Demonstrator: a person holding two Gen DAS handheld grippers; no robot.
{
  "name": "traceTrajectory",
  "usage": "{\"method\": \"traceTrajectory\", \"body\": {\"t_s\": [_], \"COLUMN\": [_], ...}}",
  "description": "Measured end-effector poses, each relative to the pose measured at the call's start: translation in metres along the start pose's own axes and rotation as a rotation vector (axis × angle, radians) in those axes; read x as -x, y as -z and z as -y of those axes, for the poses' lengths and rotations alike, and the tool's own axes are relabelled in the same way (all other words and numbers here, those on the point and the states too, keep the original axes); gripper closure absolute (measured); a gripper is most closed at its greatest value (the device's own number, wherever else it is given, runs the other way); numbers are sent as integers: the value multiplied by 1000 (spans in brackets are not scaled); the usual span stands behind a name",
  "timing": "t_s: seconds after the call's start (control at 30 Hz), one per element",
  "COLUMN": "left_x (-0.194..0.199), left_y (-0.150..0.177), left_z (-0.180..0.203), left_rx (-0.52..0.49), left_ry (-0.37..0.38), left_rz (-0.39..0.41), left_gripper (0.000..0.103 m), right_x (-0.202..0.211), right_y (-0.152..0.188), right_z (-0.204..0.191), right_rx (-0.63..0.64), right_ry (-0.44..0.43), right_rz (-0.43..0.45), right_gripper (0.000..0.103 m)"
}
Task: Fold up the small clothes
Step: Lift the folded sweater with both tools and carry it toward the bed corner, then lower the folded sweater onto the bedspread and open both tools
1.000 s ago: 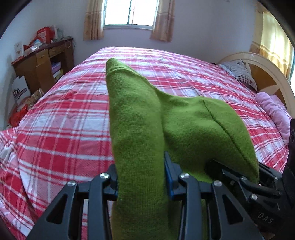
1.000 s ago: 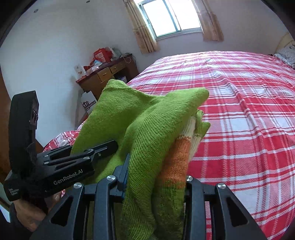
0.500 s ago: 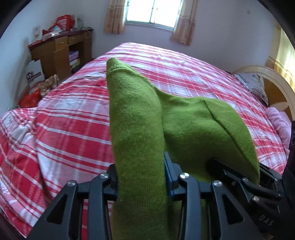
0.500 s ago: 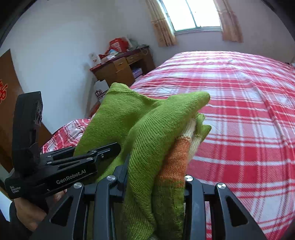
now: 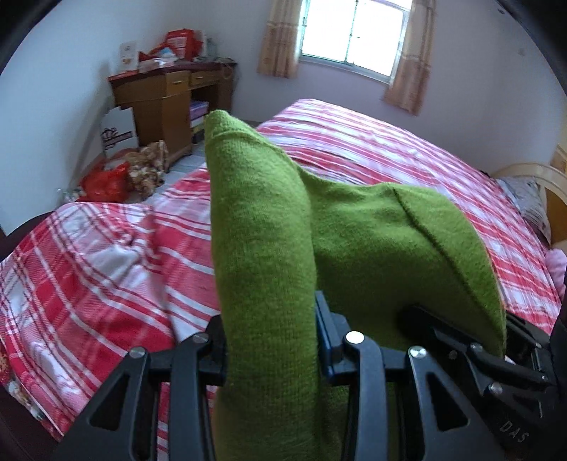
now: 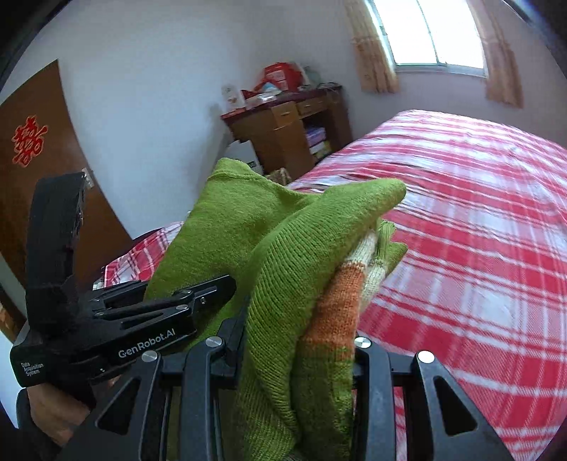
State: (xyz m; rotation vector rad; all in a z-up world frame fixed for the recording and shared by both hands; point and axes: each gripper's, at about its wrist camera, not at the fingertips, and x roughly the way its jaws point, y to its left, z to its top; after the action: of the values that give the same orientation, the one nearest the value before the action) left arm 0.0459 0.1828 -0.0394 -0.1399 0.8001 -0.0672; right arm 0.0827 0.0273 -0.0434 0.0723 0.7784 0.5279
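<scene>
Only the right wrist view shows the sweater's orange and cream stripes, a door and the hand under the left gripper. Both grippers tilt down over the bed. The left gripper and the right gripper each clamp a bunched fold; it rises away from them, held above the bed's near left end.

A plaid-covered bed fills the white-walled room below a bright curtained window.

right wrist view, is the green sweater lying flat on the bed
No, the green sweater is bunched up, clamped in the right tongs above the bed.
</scene>
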Motion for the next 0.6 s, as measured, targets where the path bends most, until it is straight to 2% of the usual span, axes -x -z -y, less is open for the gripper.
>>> {"method": "traceTrajectory", "body": {"t_s": [0.17, 0.33, 0.5, 0.6], "left_x": [-8, -27, -58, -84], "left_y": [-15, -40, -60, -67], "left_z": [-27, -45, -60, -66], "left_rx": [32, 18, 30, 35], "left_ry": [-43, -95, -135, -156], "left_rz": [18, 42, 62, 47], "left_gripper": [65, 65, 65, 65], "right_x": [-29, -56, -98, -129], "right_y": [-18, -35, -50, -56], "right_z": [-18, -31, -26, -16], "right_rx": [67, 132, 137, 115], "right_ry": [-35, -38, -51, -56], "right_rz": [18, 66, 104, 100], "right_gripper": [68, 68, 68, 68]}}
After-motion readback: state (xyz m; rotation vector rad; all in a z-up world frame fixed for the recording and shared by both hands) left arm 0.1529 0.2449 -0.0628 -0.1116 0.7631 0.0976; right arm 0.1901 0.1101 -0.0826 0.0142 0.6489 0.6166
